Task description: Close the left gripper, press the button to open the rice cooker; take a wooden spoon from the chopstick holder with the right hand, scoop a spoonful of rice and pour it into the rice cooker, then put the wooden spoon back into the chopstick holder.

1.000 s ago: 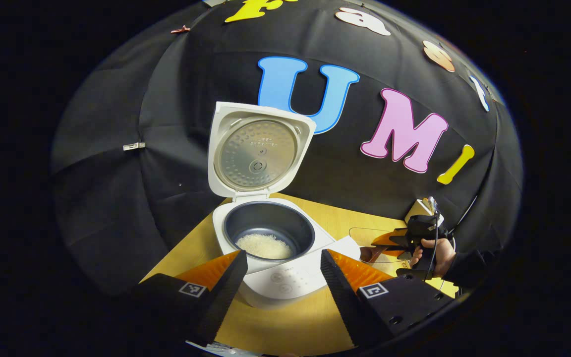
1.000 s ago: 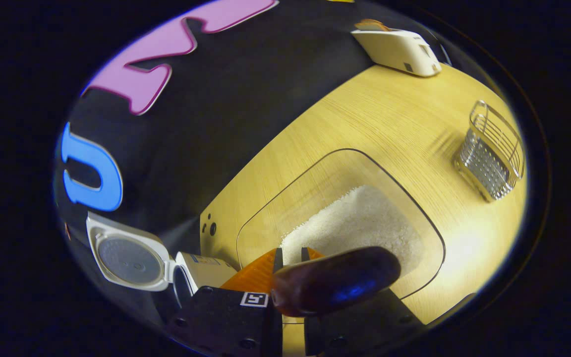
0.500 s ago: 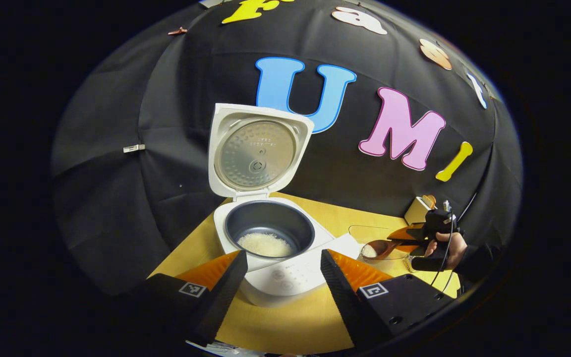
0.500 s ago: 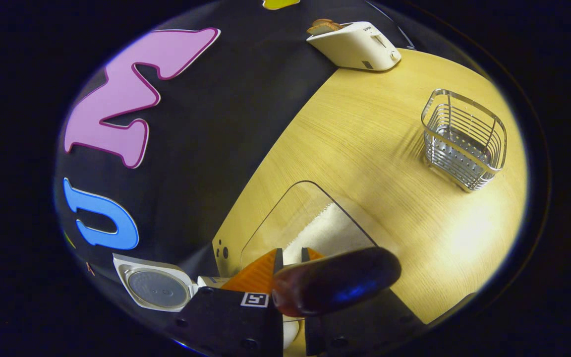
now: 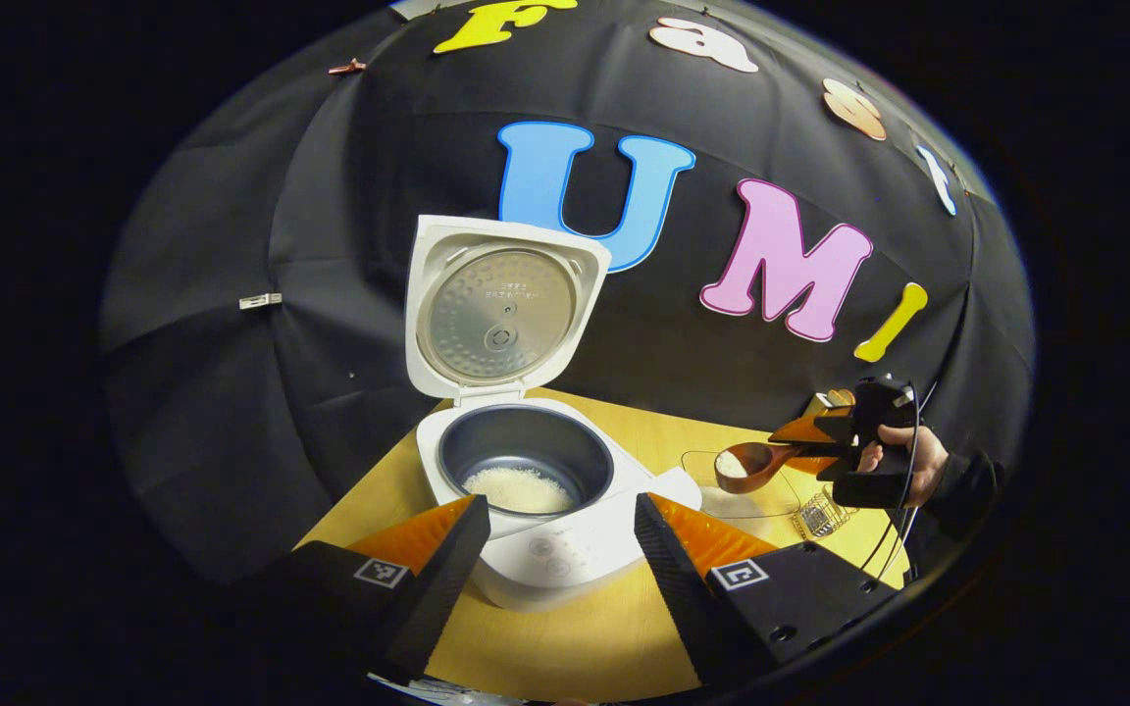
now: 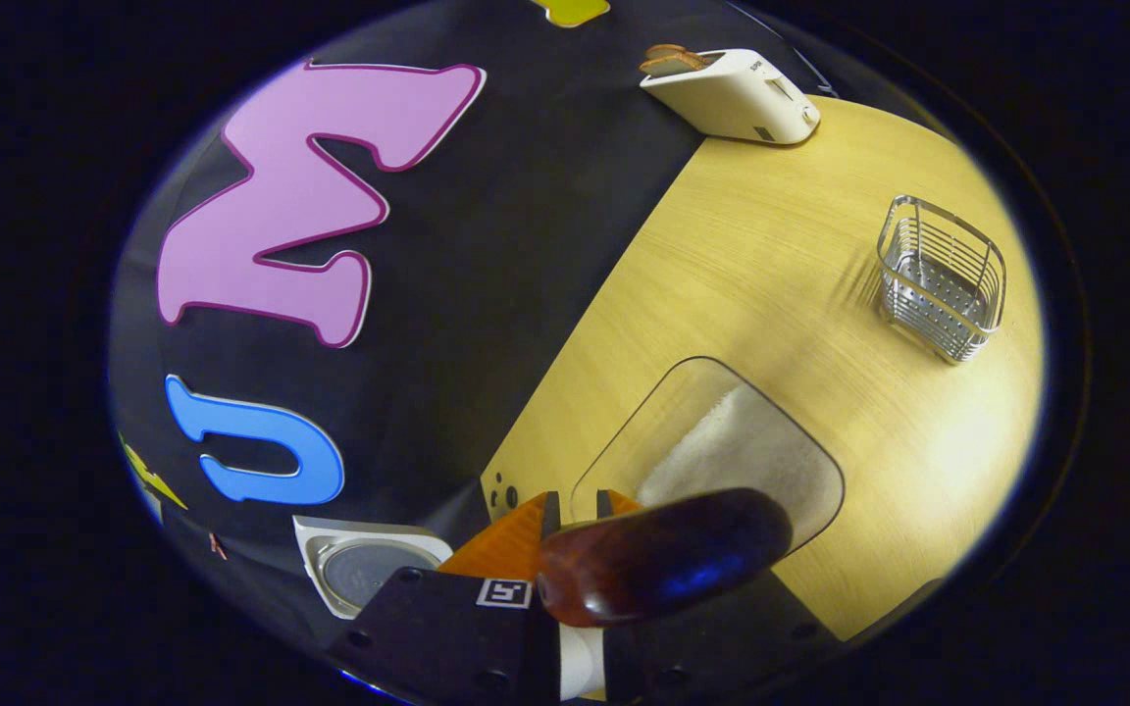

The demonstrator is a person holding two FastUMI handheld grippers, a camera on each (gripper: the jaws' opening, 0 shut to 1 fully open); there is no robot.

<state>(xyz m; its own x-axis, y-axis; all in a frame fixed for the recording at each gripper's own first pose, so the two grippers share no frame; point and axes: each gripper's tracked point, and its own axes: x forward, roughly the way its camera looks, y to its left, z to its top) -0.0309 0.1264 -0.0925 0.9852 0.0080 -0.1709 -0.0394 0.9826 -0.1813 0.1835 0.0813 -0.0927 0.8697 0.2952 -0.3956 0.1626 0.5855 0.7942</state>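
The white rice cooker (image 5: 545, 529) stands with its lid (image 5: 501, 314) upright, and a little rice lies in its dark pot (image 5: 524, 471). My left gripper (image 5: 555, 544) is open in front of the cooker, one finger to each side of its front panel. At the right, a hand holds my right gripper (image 5: 820, 436), shut on the wooden spoon (image 5: 746, 466). The spoon's bowl carries rice and hangs above the clear rice container (image 5: 756, 500). In the right gripper view the spoon's dark handle (image 6: 663, 569) lies across my right gripper (image 6: 577, 502). The metal chopstick holder (image 6: 943, 279) stands beyond the container (image 6: 722, 461).
A white toaster (image 6: 732, 93) with bread in it stands at the table's far edge against the black cloth wall. The wooden table (image 6: 771, 245) lies bare between toaster, holder and container. The cooker's lid (image 6: 364, 574) shows low on the left in the right gripper view.
My right gripper has lifted the spoon with rice up out of the clear container and tilted it level. The left gripper has stayed almost still, open.
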